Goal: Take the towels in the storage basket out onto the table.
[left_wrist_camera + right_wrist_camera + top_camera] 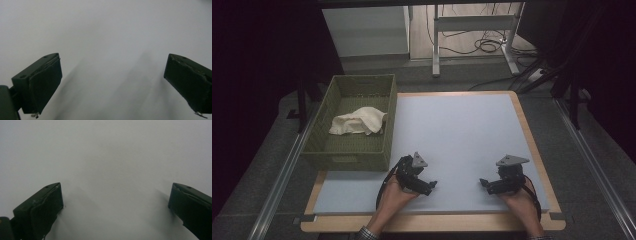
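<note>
A cream cloth (358,121) lies crumpled inside a green woven basket (326,152) at the left of the table. My left gripper (430,187) rests low on the pale grey mat (452,135) near the front, right of the basket's near corner, pointing right. My right gripper (483,183) rests on the mat at the front right, pointing left toward the other. In the left gripper view my left gripper (112,85) stands open over bare mat. In the right gripper view my right gripper (116,210) is open too, with nothing between its jaws.
The table's wooden edge (527,125) frames the mat. Beyond the far edge stand a white cabinet (367,30) and a desk frame (474,25) with cables on the floor. Metal rails (282,175) run along both sides of the table.
</note>
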{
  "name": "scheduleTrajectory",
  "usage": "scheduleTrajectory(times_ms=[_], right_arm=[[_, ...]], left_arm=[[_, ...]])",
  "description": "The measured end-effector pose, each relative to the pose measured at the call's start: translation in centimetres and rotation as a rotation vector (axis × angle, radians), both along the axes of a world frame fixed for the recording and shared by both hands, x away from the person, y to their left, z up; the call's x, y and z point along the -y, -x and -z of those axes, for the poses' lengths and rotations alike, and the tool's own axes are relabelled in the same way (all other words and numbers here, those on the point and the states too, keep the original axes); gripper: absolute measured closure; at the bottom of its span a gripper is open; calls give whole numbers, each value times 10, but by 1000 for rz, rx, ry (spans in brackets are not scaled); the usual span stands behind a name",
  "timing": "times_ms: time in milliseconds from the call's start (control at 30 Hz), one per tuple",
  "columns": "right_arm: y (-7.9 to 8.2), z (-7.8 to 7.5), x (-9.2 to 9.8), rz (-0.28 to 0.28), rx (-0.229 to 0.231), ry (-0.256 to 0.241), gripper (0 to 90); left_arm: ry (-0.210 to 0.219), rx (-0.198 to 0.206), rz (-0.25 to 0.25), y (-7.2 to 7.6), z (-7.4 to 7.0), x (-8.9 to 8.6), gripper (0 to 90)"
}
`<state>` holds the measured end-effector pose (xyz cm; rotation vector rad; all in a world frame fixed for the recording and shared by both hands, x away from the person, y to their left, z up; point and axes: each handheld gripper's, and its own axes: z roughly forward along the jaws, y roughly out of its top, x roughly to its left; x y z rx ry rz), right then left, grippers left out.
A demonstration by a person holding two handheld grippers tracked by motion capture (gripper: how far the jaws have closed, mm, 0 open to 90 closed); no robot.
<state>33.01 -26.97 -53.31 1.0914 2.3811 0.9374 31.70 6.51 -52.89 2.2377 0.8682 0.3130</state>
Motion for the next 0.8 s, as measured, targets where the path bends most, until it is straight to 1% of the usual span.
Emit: scheduleTrajectory(times_ms=[267,400,633,667,800], right_arm=[[0,0,0,0,0,-1,0],[0,0,0,-1,0,0,0],[0,0,0,0,0,-1,0],[0,0,0,0,0,-1,0],[0,0,0,1,0,-1,0]], left_arm=[[6,3,20,-5,-8,8,19],[4,1,32,-10,-15,14,19],[22,-11,45,-17,-25,22,18],[19,-10,52,-19,-27,23,18],[16,-13,54,-24,-32,26,17]])
